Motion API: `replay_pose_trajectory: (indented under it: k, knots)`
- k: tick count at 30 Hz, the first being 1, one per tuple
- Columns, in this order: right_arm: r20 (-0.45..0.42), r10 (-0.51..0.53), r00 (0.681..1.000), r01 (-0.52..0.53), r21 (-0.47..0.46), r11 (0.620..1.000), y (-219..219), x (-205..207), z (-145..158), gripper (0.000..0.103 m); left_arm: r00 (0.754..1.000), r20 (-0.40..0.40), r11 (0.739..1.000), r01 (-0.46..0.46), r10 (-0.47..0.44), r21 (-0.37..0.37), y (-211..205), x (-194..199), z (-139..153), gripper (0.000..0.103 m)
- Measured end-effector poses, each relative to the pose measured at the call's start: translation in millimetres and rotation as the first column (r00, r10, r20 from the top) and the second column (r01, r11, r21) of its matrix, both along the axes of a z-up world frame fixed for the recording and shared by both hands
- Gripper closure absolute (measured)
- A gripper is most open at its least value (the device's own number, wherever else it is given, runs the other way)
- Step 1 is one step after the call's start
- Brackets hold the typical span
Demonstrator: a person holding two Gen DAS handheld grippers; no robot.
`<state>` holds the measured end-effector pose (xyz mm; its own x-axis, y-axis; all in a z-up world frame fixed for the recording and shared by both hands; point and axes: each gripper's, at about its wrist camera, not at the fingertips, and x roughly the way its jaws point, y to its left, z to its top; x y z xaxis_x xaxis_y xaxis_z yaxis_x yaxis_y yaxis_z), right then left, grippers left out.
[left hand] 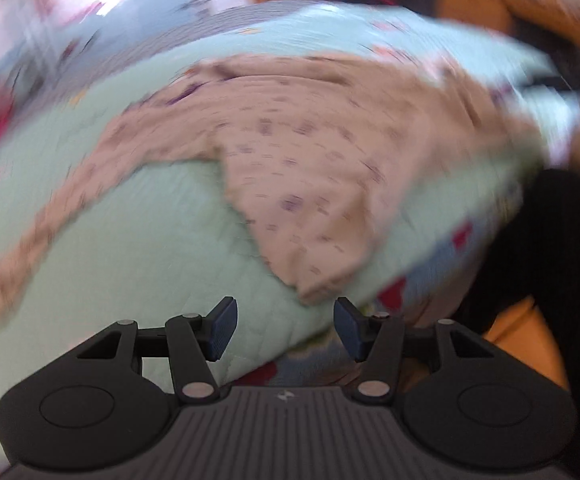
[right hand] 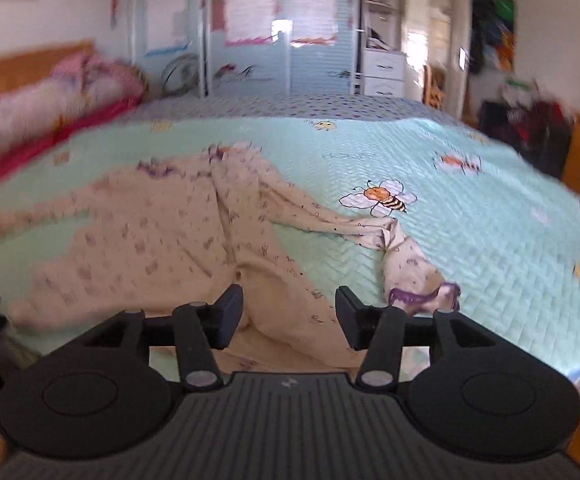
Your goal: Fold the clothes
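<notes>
A cream long-sleeved garment [right hand: 161, 236] with small purple prints lies spread on the mint-green bedspread [right hand: 470, 240]. Its right sleeve bends back, and the purple cuff [right hand: 426, 294] rests near the bed's front edge. My right gripper [right hand: 290, 318] is open just above the garment's lower hem, holding nothing. In the blurred left wrist view the same garment [left hand: 310, 160] lies ahead, one hem corner [left hand: 310, 290] pointing toward my left gripper [left hand: 285, 328], which is open and empty over the quilt near the bed's edge.
A bee print [right hand: 382, 196] marks the quilt right of the garment. Pillows [right hand: 49, 100] lie along a wooden headboard [right hand: 21, 68] at left. Wardrobe doors [right hand: 249, 32] and white drawers [right hand: 384, 68] stand beyond the bed. A dark-clothed person [left hand: 550, 260] is at right in the left wrist view.
</notes>
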<state>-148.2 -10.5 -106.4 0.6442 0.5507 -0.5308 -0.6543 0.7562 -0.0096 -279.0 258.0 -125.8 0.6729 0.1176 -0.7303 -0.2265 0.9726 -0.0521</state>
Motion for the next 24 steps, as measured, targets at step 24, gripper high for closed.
replay_pose_trajectory:
  k: [24]
  knots:
    - [-0.099,-0.028,0.995,0.03,0.02,0.999,-132,125,-25,0.046,0.986,0.047,0.985,0.156,-0.16,0.075,-23,6,-1,0.051]
